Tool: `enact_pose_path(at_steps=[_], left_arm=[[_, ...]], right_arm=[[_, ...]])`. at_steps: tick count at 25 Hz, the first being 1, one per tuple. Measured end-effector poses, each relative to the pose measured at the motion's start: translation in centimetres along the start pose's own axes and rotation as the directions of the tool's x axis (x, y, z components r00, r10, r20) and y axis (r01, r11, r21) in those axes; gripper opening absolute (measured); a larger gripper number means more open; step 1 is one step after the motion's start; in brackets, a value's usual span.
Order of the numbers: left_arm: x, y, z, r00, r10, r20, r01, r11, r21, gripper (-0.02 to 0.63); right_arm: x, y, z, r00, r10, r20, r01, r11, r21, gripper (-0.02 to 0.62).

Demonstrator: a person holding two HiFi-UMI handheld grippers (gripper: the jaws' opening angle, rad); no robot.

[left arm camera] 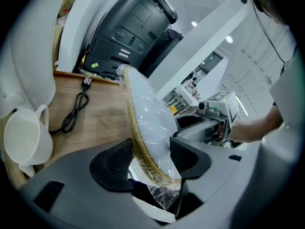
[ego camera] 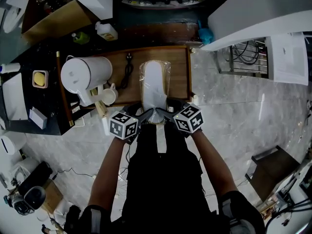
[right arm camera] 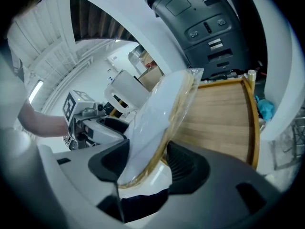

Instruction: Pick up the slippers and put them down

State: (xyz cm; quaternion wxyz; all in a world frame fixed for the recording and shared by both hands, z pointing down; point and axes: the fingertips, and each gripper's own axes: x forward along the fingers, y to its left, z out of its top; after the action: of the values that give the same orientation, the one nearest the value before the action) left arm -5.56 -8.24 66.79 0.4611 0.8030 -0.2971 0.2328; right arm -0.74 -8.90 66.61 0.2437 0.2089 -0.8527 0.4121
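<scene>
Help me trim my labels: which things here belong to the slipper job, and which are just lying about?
In the job: wrapped slippers, gripped at the near end by the left gripper and right gripper; wooden tray beneath them.
Lying about: white kettle, white mug, black cable.

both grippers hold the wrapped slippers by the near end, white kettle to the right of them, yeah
Not quite: the white kettle sits left of the wrapped slippers, as the head view shows. The left gripper and right gripper do hold their near end.
</scene>
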Motion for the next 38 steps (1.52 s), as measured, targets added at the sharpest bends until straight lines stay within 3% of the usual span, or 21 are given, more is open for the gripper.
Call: enact_pose_path(at_steps=[38], left_arm=[[5.8,5.8,-1.2,0.995,0.050,-0.082,-0.048,0.999,0.020,0.249]], right_arm=[[5.0,-6.2,-2.0,0.992,-0.069,-0.106,0.072,0.997,0.021,0.247]])
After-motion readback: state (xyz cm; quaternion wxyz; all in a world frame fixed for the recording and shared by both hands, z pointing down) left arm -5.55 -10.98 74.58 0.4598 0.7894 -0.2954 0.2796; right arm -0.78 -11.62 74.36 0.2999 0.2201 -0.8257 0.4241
